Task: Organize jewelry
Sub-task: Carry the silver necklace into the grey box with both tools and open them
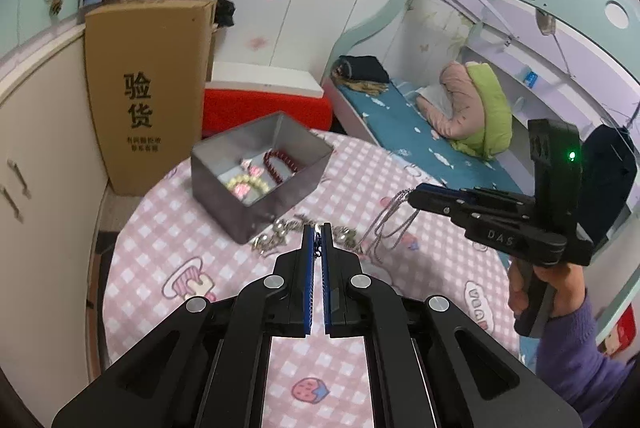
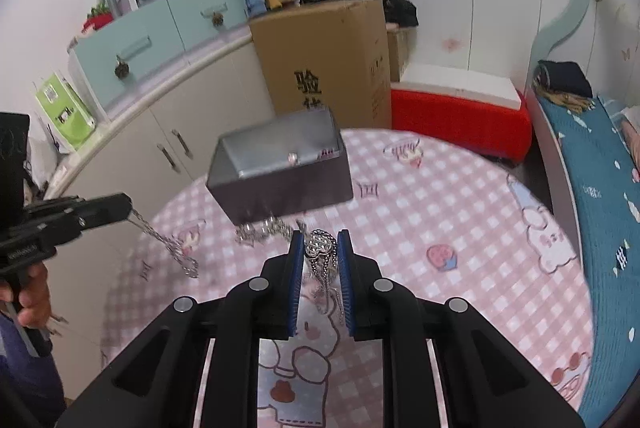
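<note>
A grey open box [image 1: 280, 195] [image 2: 280, 187] stands on the round table with the pink checked cloth [image 1: 192, 228] [image 2: 420, 211]. Inside it lie a red bead bracelet [image 1: 280, 163] and a pale bead bracelet [image 1: 245, 183]. A heap of silver jewelry [image 1: 276, 232] [image 2: 260, 229] lies just in front of the box. My left gripper [image 1: 317, 230] [image 2: 129, 208] is shut on a thin silver chain [image 2: 168, 244] that dangles above the cloth. My right gripper [image 2: 320, 240] [image 1: 412, 195] is shut on a heart-shaped silver pendant [image 2: 320, 246], and its necklace chain [image 1: 390, 224] hangs in loops.
A tall cardboard box [image 1: 148, 87] stands behind the table, beside a red stool with a white top [image 1: 264, 103]. A beige cabinet [image 1: 44, 155] curves along the left. A bunk bed [image 1: 420, 147] lies to the right. A hand in a purple sleeve [image 1: 568, 340] holds the right gripper.
</note>
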A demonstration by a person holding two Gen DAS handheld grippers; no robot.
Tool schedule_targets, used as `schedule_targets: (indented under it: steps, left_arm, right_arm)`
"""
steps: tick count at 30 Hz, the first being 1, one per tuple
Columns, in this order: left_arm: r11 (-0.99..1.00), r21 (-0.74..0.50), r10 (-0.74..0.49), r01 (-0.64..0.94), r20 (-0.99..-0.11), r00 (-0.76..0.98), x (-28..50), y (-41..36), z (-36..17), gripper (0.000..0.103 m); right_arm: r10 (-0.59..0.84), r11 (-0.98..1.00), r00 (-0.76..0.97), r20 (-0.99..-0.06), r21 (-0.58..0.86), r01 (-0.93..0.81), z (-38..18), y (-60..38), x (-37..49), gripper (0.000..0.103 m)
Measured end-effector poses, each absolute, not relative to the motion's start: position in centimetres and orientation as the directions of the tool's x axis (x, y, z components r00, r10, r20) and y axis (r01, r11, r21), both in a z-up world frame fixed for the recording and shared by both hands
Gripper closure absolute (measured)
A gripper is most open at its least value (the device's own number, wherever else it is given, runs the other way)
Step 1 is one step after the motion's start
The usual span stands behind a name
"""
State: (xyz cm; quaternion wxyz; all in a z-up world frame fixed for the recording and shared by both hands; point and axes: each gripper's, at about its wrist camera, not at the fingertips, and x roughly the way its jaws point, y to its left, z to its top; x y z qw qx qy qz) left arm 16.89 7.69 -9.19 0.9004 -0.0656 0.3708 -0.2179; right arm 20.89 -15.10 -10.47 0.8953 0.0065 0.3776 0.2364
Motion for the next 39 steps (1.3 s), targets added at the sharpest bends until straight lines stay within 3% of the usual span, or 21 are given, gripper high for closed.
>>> schedule_targets:
  steps: [17,28,33,39]
  left_arm:
    - [0.877,-0.244,-0.473,0.415,-0.59,0.654,19.2,5.8,-3.1,0.099]
    - [0.905,-0.186,-0.414,0.383,-0.597,0.687,25.7,5.8,1.6,0.099]
    - [0.924,-0.164,-0.365,0.345,-0.646,0.671,29.0,6.2,-0.2,0.099]
    - [0.949,-0.121,-0.28,0.29,-0.743,0.608,32.1,6.2,-6.8,0.099]
  right_arm:
    - [0.479,0.869,0.674,-0.563,0.196,-0.453,-1.4,-15.2,20.4,0.086]
    - [0.495,0.851,0.66,-0.565,0.161,-0.5,3.0,-10.0,25.3,0.086]
    - [0.498,0.843,0.625,-0.601,0.168,-0.511,1.9,-7.5,27.9,0.086]
    - [0.469,0.85,0.536,-0.702,0.194,-0.49,-4.0,-4.9,31.4,0.086]
